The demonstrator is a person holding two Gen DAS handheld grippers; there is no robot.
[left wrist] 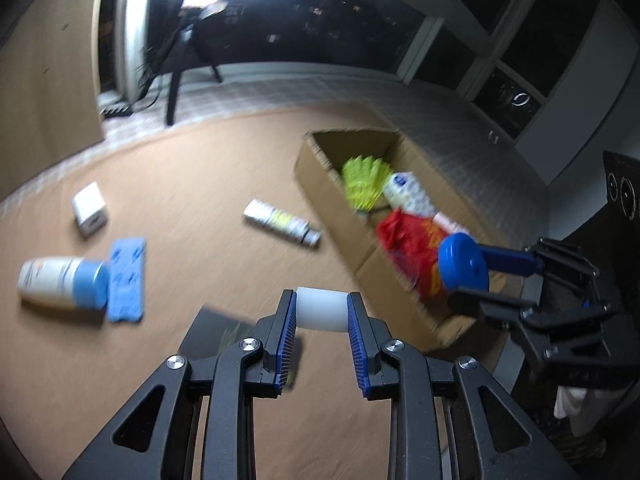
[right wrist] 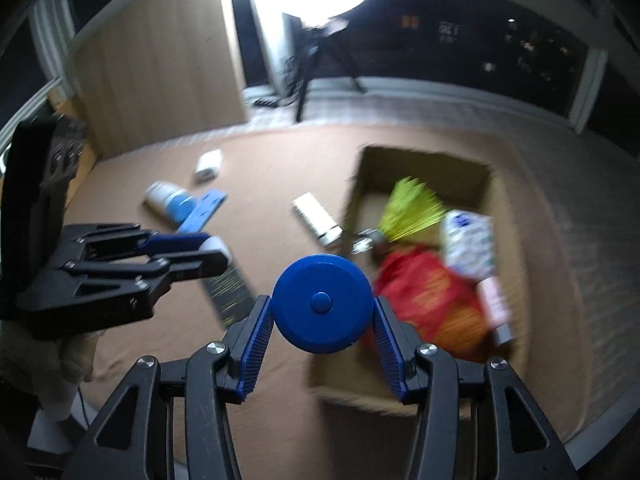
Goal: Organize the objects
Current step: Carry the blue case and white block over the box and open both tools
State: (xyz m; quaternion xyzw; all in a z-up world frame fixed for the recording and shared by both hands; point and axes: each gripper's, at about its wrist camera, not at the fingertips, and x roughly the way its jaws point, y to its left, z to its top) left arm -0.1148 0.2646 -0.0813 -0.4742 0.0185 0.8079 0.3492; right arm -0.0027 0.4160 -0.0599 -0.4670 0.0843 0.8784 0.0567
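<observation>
My left gripper [left wrist: 321, 310] is shut on a small white cylinder [left wrist: 320, 308], held above the brown table. Between the pads of my right gripper [right wrist: 323, 305] sits a round blue disc [right wrist: 322, 303], gripped at its sides. That disc [left wrist: 463, 262] and the right gripper [left wrist: 500, 280] show in the left wrist view at the near end of the open cardboard box [left wrist: 332, 196]. Inside the box [right wrist: 496, 196] lie a yellow-green brush [right wrist: 412, 208], a red bag [right wrist: 432, 292] and a white patterned pack [right wrist: 468, 240]. The left gripper [right wrist: 218, 256] appears at the left of the right wrist view.
On the table lie a white tube [left wrist: 280, 222], a white bottle with a blue cap [left wrist: 64, 282], a blue cloth [left wrist: 127, 280], a small white box [left wrist: 90, 209] and a dark flat pack [right wrist: 230, 292]. A ring light on a tripod [left wrist: 176, 64] stands behind, and dark windows line the back.
</observation>
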